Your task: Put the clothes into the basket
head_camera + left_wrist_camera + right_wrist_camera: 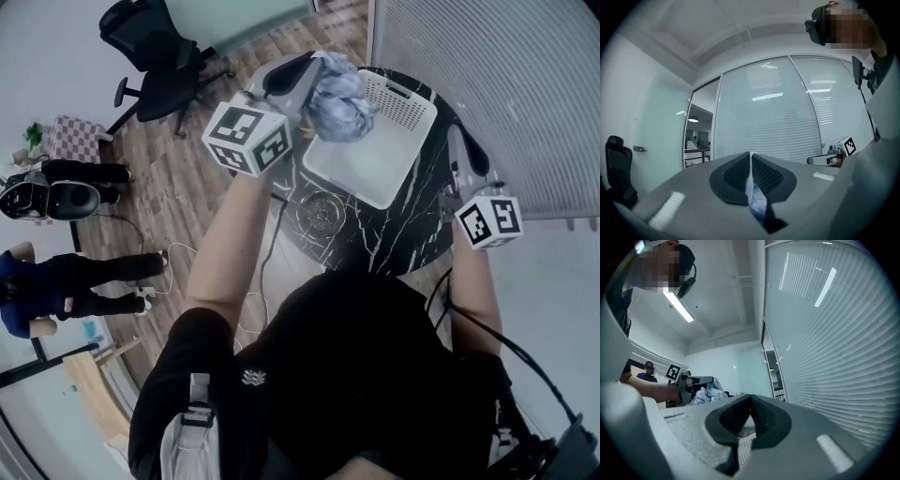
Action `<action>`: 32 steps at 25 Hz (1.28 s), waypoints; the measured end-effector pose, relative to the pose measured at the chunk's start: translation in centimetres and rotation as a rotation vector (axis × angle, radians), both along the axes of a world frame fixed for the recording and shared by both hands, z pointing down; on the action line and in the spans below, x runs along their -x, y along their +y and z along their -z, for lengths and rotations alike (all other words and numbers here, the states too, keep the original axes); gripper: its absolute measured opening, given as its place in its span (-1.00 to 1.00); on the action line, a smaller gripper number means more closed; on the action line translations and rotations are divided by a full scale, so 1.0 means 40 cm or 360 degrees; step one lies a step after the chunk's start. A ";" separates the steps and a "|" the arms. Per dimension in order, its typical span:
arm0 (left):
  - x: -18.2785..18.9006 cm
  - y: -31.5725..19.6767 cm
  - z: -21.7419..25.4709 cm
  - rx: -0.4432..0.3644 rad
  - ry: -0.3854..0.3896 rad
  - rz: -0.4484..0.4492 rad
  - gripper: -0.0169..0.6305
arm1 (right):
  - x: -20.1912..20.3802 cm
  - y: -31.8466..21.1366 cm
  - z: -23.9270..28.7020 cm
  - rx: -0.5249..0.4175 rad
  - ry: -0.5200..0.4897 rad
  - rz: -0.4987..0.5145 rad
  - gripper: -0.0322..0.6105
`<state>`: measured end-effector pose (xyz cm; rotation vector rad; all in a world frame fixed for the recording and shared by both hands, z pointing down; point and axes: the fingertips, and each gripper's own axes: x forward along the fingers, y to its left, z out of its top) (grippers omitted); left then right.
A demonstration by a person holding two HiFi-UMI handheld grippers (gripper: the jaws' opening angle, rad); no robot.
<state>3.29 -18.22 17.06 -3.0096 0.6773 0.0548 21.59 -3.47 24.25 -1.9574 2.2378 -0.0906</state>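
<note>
A crumpled blue-grey cloth (pixel 339 101) hangs in the air over the left rim of the white perforated basket (pixel 398 131), which stands on the round black marble table (pixel 375 239). My left gripper (pixel 317 67) is shut on that cloth; in the left gripper view a strip of the light blue cloth (pixel 754 193) shows pinched between the dark pads of the left gripper (pixel 750 161). My right gripper (pixel 464 141) hovers by the basket's right side, and in its own view the right gripper (pixel 750 401) has its tips together with nothing between them. The basket wall (pixel 743 446) shows below.
A round metal dish (pixel 322 214) lies on the table in front of the basket. A black office chair (pixel 155 42) stands at the back left. A person (pixel 66 281) is on the wooden floor at the left, near cables. A blinds-covered glass wall (pixel 487 66) runs along the right.
</note>
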 end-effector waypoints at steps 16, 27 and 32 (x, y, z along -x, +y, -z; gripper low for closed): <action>-0.146 0.060 -0.052 0.0033 -0.0001 -0.0168 -0.89 | -0.074 0.040 0.001 -0.0006 0.0013 -0.0081 -0.90; -0.194 0.058 -0.157 0.0135 -0.0020 -0.0183 -0.89 | -0.128 0.013 -0.043 0.0055 -0.0009 -0.0108 -0.90; -0.197 0.066 -0.195 0.0162 -0.0038 -0.0206 -0.89 | -0.114 0.005 -0.062 0.0079 -0.0008 -0.0103 -0.90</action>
